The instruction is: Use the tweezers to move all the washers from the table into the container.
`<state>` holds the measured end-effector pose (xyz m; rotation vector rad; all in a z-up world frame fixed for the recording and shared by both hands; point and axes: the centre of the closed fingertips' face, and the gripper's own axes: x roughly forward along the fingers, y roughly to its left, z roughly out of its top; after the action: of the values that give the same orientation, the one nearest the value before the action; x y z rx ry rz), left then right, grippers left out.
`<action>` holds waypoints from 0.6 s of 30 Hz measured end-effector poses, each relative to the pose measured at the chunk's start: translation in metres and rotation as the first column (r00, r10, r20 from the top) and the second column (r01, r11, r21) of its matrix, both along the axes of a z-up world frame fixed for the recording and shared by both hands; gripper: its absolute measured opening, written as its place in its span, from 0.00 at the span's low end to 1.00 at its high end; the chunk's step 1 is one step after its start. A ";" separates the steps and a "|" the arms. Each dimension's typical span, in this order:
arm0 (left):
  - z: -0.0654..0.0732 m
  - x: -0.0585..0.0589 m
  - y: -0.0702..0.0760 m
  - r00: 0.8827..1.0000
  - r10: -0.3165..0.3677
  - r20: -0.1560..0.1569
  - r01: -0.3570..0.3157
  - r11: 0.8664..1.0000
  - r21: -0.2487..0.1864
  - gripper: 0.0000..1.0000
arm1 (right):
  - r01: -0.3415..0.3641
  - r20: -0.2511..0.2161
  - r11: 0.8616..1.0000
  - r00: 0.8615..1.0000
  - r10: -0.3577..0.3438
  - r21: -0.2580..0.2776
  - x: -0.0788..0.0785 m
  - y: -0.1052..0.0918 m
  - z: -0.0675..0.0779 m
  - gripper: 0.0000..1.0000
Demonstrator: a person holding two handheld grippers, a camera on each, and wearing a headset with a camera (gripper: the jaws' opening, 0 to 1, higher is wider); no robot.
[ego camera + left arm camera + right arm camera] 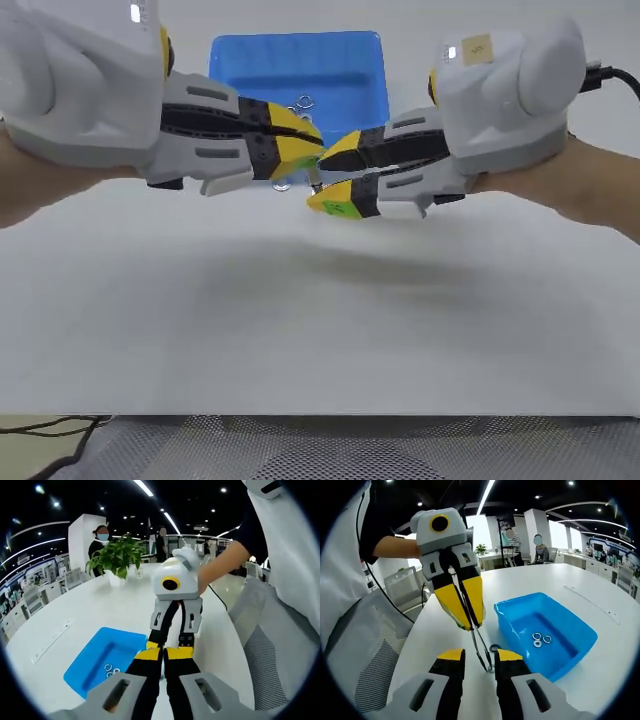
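left gripper (472, 625) clamps tweezers (479, 647); tips beside washer (495, 647); between right gripper (481, 654) jaws

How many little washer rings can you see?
4. Three washers lie together inside the blue container. A fourth lies on the table by the tweezers. More may be hidden.

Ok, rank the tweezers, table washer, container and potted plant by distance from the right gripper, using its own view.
1. tweezers, tips between the right gripper's jaws.
2. table washer, just ahead.
3. container, ahead, to the right.
4. potted plant, far background.
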<state>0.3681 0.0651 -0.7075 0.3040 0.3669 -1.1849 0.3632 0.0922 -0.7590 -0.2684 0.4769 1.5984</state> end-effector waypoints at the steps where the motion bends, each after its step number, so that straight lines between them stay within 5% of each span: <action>1: 0.000 0.000 0.000 1.000 -0.001 0.000 0.001 1.000 0.000 0.05 | -0.009 0.005 1.000 1.000 0.009 0.001 0.000 0.002 0.001 0.22; 7: 0.000 0.001 -0.005 1.000 0.000 0.000 0.000 1.000 -0.007 0.05 | -0.048 0.021 0.999 0.999 0.048 -0.019 0.002 0.005 -0.002 0.15; 16: -0.001 0.000 -0.008 1.000 -0.005 -0.002 0.005 1.000 -0.008 0.05 | -0.131 0.143 0.986 0.979 0.146 -0.107 -0.002 0.004 -0.010 0.11; 18: -0.002 0.000 -0.008 1.000 -0.005 0.000 0.005 1.000 -0.005 0.05 | -0.128 0.138 0.986 0.980 0.143 -0.108 -0.002 0.003 -0.010 0.10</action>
<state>0.3686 0.0568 -0.7090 0.3002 0.3632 -1.1902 0.3611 0.0956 -0.7693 -0.4985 0.4326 1.6761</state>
